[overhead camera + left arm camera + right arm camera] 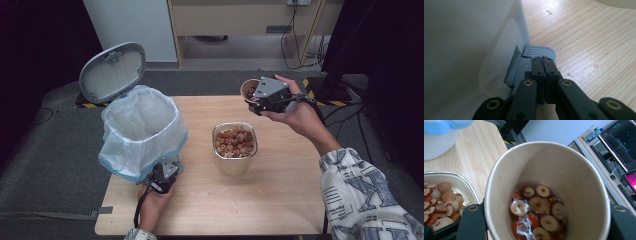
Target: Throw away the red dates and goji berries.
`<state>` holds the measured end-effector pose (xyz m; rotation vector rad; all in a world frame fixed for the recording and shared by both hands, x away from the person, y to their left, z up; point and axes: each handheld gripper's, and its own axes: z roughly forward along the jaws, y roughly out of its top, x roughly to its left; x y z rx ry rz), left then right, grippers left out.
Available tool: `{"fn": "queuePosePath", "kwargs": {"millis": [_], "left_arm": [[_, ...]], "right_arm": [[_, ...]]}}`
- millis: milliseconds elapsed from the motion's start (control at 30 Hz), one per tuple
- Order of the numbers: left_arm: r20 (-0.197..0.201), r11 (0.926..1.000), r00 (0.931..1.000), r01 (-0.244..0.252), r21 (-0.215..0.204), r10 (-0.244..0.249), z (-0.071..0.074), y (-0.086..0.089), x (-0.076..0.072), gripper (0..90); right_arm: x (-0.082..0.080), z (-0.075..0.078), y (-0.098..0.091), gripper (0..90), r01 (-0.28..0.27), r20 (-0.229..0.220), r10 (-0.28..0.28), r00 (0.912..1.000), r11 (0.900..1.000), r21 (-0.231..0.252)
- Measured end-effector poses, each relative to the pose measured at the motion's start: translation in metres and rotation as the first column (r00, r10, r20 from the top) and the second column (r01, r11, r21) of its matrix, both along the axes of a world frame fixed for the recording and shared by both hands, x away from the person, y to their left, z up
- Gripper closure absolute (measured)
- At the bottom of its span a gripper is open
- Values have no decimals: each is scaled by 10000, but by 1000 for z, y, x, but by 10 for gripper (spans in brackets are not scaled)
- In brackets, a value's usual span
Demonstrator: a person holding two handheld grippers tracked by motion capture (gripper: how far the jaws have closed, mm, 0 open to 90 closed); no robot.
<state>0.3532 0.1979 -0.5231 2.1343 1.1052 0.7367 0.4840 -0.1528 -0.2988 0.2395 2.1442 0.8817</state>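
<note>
A white pedal bin [142,132] with a pale blue bag stands at the table's left, its grey lid [112,72] raised. My left gripper [167,172] sits low at the bin's front; its jaws are shut together with their tips [542,58] on the grey ribbed pedal [539,51]. Above the table's far edge, my right gripper [257,97] is shut on a brown paper cup [248,89]. The cup [564,170] holds sliced red fruit [539,207] in a little liquid. A metal container [235,162] with several fruit slices [235,142] stands mid-table.
The bin's white wall [474,50] rises close to the left of my left gripper. The metal container's rim [461,178] lies below and left of the cup. Bare wooden tabletop [240,205] spreads in front and to the right. Monitors [621,142] stand beyond the table.
</note>
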Motion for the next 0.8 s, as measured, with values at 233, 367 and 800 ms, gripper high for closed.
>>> {"fn": "queuePosePath", "kwargs": {"millis": [233, 367, 800], "left_arm": [[0, 10000, 10000, 0, 5, 0, 0, 0, 0, 878], [11, 10000, 10000, -9, 11, 9, 0, 0, 0, 878], [10, 10000, 10000, 5, 11, -5, 0, 0, 0, 878]], "right_arm": [[-4, 0, 2, 348, -79, 105, 80, 9999, 9999, -77], [-7, 2, 5, 348, -130, 293, 137, 9995, 9996, -254], [-11, 8, 11, 349, -168, 757, 238, 9968, 9957, -907]]}}
